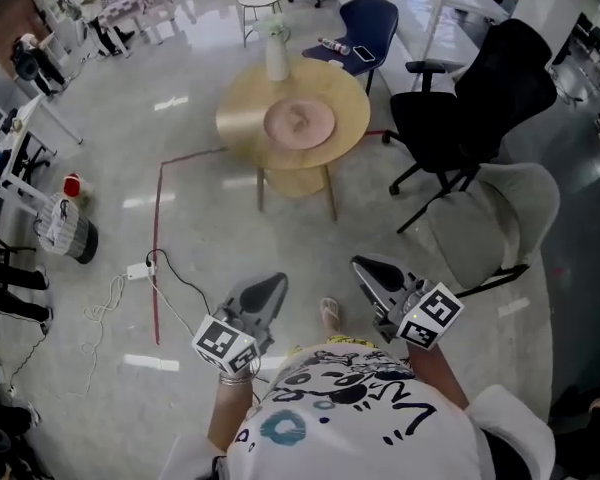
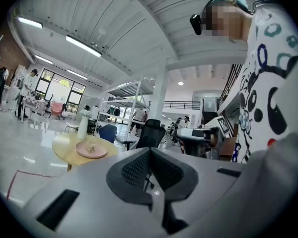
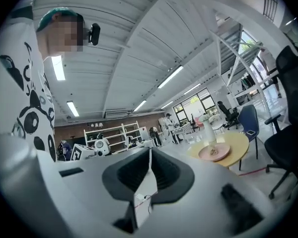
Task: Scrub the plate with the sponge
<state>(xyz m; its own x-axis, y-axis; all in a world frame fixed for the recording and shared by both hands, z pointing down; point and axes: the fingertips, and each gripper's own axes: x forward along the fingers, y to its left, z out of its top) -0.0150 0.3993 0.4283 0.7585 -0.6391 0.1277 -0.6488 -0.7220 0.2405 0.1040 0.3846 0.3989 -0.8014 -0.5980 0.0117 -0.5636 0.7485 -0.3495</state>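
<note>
A pink plate (image 1: 299, 124) lies on a round yellow table (image 1: 242, 120) some way ahead of me. A small tan lump (image 1: 300, 119) rests on the plate; it is too small to tell if it is the sponge. Both grippers hang close to my body above the floor, far short of the table. My left gripper (image 1: 272, 284) is shut with nothing in it, its jaws (image 2: 150, 155) meeting at a seam. My right gripper (image 1: 366, 266) is likewise shut and empty (image 3: 149, 157). The plate (image 2: 91, 149) (image 3: 214, 152) shows small in both gripper views.
A white bottle (image 1: 277, 54) stands at the table's far edge. A black office chair (image 1: 477, 108) and a grey chair (image 1: 502, 216) stand to the right, a blue chair (image 1: 369, 22) behind. Cables (image 1: 145, 268), a red floor line (image 1: 158, 230) and a bin (image 1: 70, 233) lie to the left.
</note>
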